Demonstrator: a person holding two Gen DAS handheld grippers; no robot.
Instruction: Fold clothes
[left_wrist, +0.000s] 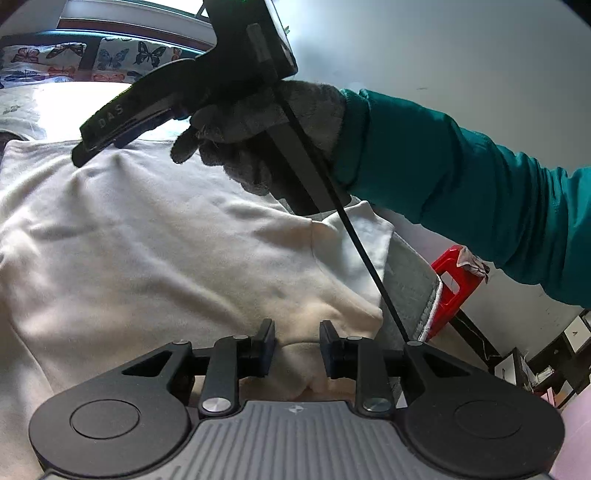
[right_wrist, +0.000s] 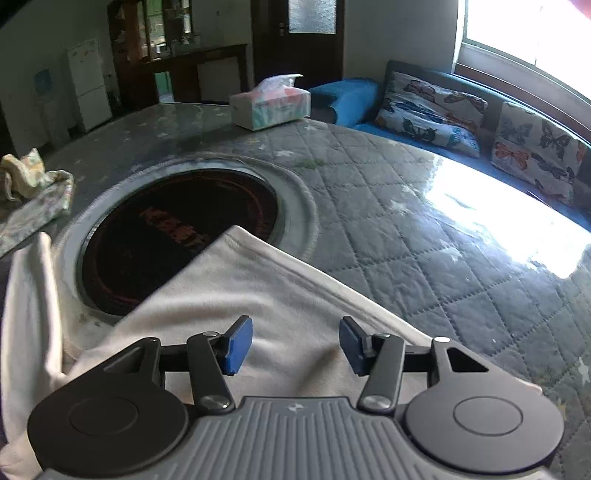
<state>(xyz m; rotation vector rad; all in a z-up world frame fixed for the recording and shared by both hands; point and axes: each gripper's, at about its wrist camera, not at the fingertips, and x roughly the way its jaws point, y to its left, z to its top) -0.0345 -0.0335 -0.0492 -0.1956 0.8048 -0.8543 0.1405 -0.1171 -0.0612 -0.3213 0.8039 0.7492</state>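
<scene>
On the quilted grey table cover lies a cream-white garment, soft and slightly fuzzy, spread mostly flat with shallow wrinkles and low ridges across it. From the right wrist view one straight hemmed edge runs diagonally up to a corner that overlaps the dark round inset in the middle of the table, and a narrower strip of the same cloth stands up along the left side of that view. From the left wrist view the garment fills most of the frame, its far right corner reaching the table's edge beside a red plastic piece. The left gripper sits low over the cloth with its jaws part open; a small raised fold of fabric lies in the gap between them, but neither pad visibly presses it. The right gripper hovers just above the cloth with its blue-padded jaws wide apart and nothing between them. In the left view a gloved hand in a teal sleeve grips the handle of the right gripper above the garment. A tissue box stands at the far side of the table, a crumpled floral cloth lies at its left, and butterfly-print cushions line a blue sofa under the window.
</scene>
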